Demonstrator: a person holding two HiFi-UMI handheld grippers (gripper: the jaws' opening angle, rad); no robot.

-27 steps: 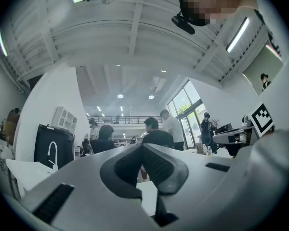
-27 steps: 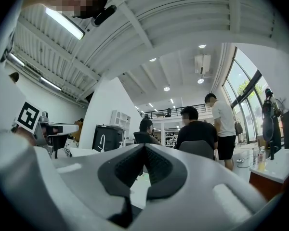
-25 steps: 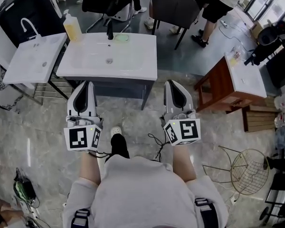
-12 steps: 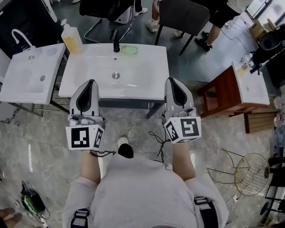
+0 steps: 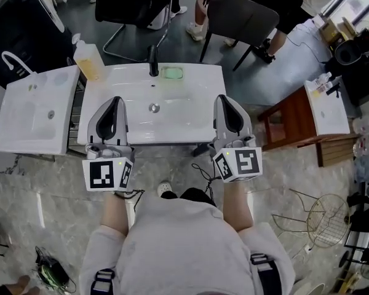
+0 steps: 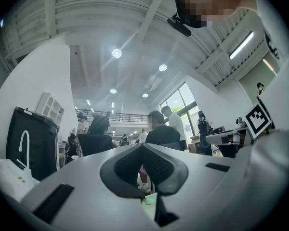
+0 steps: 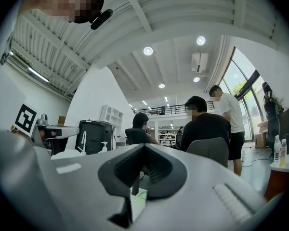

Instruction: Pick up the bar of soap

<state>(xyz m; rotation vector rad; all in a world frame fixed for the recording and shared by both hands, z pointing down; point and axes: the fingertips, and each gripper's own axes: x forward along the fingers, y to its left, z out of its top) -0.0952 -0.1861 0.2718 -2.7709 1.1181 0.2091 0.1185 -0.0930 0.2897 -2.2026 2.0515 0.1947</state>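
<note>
The glossy white washbasin (image 5: 197, 80) has slid nearer, green soap (image 5: 171, 73) atop; left gripper (image 5: 114, 101), right gripper (image 5: 224, 99) clenched empty.

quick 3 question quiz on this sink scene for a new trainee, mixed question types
1. True or false: the green bar of soap lies on the back ledge of the sink, just right of the black tap.
2. Which tongs hold the soap? A) left B) right C) neither
3. Fill in: the bottle of yellow liquid stands by the sink's far ____ corner, by the person's own sides.

Key
1. True.
2. C. The left tongs and right tongs are both shut with nothing in them, over the sink's near edge.
3. Left.
</note>
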